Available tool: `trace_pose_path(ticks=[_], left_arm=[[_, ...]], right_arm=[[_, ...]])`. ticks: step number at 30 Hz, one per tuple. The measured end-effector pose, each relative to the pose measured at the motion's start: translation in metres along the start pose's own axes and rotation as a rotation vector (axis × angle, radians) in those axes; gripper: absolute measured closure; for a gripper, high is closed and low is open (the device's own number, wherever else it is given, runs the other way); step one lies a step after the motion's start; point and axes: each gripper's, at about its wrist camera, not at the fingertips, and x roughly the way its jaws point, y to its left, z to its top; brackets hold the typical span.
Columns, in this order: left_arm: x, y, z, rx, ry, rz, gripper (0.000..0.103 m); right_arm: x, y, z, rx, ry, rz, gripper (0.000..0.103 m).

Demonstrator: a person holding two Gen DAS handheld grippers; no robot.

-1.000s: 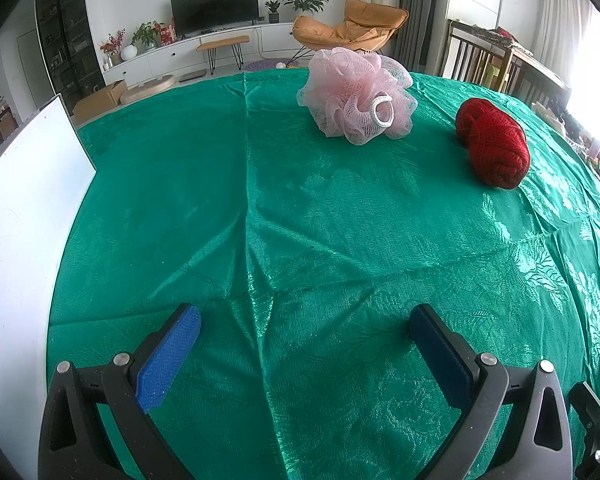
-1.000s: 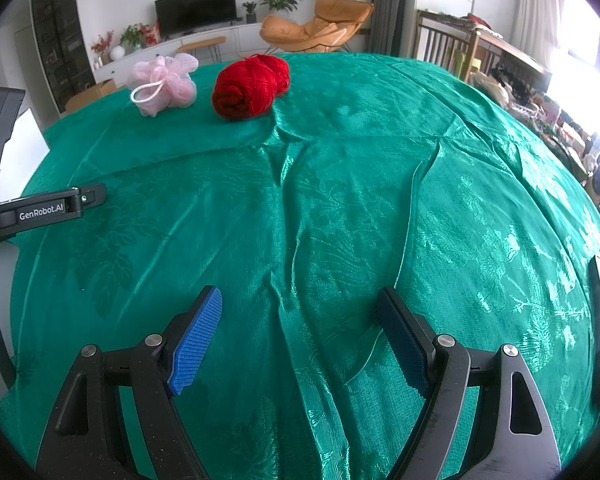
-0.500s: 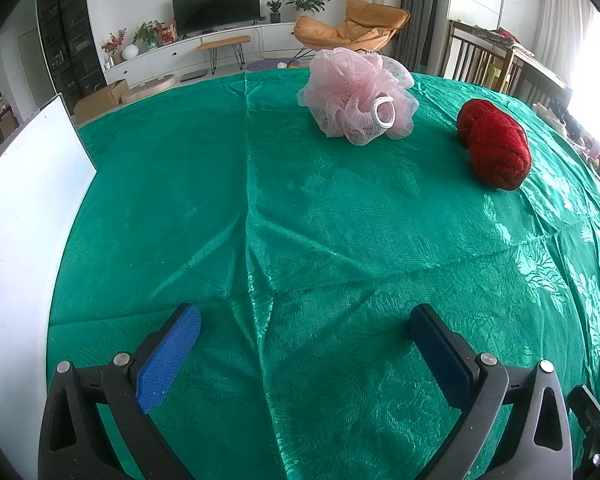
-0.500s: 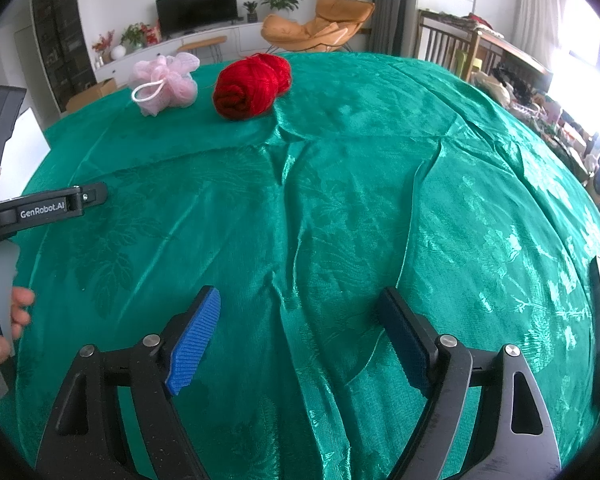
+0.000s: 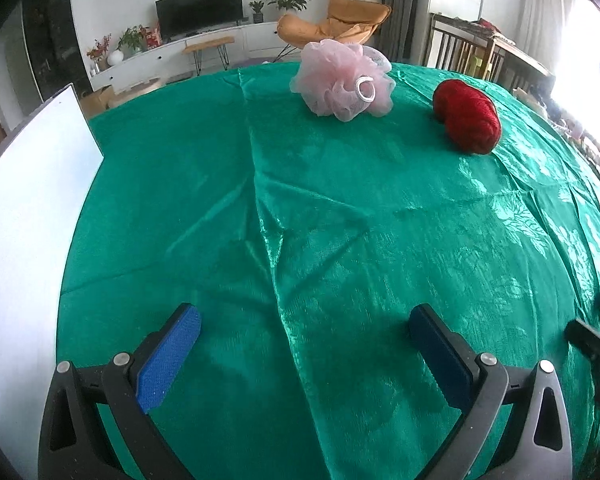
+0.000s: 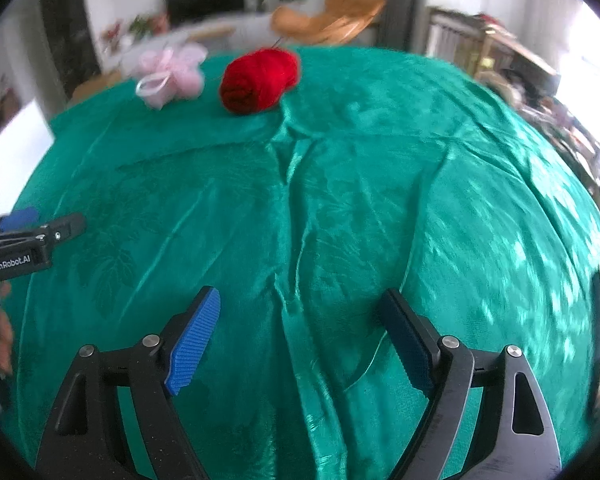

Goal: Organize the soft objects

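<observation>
Green satin cloth (image 5: 340, 208), wrinkled and shiny, covers the whole table in both wrist views. At the bottom of the left wrist frame the left gripper (image 5: 305, 322) stands spread wide over bare cloth, nothing between its blue pads. A white board (image 5: 24, 216) fills the left edge of that frame; it may be the wall of a bin, but no inside shows, so I cannot tell. At the bottom of the right wrist frame the right gripper (image 6: 300, 308) is likewise spread, holding nothing, with only creased cloth below it. Far up the left wrist frame, well apart from the fingers, a pink mesh bath pouf (image 5: 342, 80) lies at upper centre, and a red yarn skein (image 5: 468, 118) sits near it at upper right. The blurred right wrist view places both at upper left, beside each other. Behind the table, a dark television (image 5: 199, 10) and an orange chair (image 5: 340, 24) stand in the room.
</observation>
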Motion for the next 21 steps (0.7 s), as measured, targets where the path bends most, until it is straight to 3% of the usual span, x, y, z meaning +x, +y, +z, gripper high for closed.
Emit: trace_pose_path(ticks=[2, 7, 12, 14, 15, 16, 21], left_arm=[[0.001, 0.002, 0.001, -0.002, -0.001, 0.001, 0.0], [0.0, 0.005, -0.002, -0.012, -0.005, 0.006, 0.0], [0.0, 0.005, -0.003, -0.016, -0.006, 0.008, 0.0], [0.0, 0.005, -0.003, -0.018, -0.007, 0.009, 0.0], [0.0, 0.005, -0.003, -0.018, -0.007, 0.009, 0.0], [0.0, 0.005, -0.003, -0.019, -0.007, 0.01, 0.0], [0.0, 0.006, -0.003, -0.02, -0.008, 0.01, 0.0]], right_arm=[[0.001, -0.004, 0.024, 0.035, 0.015, 0.007, 0.019], [0.012, 0.005, 0.115, 0.085, -0.07, 0.078, 0.019], [0.075, 0.028, 0.181, 0.071, 0.016, 0.059, 0.02], [0.088, 0.027, 0.185, 0.096, 0.032, 0.07, 0.024], [0.093, 0.026, 0.183, 0.102, 0.041, 0.074, 0.051], [0.094, 0.023, 0.18, 0.099, 0.052, 0.071, 0.056], [0.049, 0.014, 0.144, 0.056, 0.01, 0.135, 0.057]])
